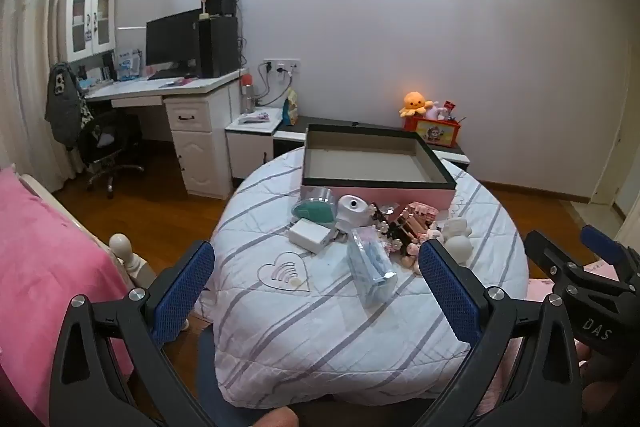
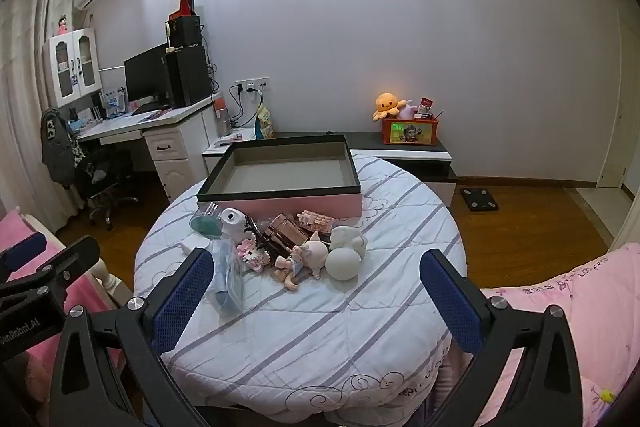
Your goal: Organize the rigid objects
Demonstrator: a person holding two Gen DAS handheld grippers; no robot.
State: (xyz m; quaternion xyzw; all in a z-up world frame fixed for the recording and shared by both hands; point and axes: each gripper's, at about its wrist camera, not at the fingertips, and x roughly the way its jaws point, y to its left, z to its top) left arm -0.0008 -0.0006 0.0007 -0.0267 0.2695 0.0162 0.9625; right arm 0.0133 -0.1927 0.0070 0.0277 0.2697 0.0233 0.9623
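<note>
Both my grippers, left gripper (image 1: 316, 283) and right gripper (image 2: 316, 291), hang wide apart and empty. The clutter sits just in front of the pink box (image 1: 376, 193) (empty so far). The clear packet (image 1: 370, 267), nearest my left gripper, lies with its long axis pointing away from me towards the box.

Small rigid objects (image 2: 288, 243) lie heaped before the empty pink box (image 2: 280, 203).

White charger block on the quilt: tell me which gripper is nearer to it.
Left. The white charger block lies just ahead of the left gripper; the right gripper hangs farther right, facing the white ball.
</note>
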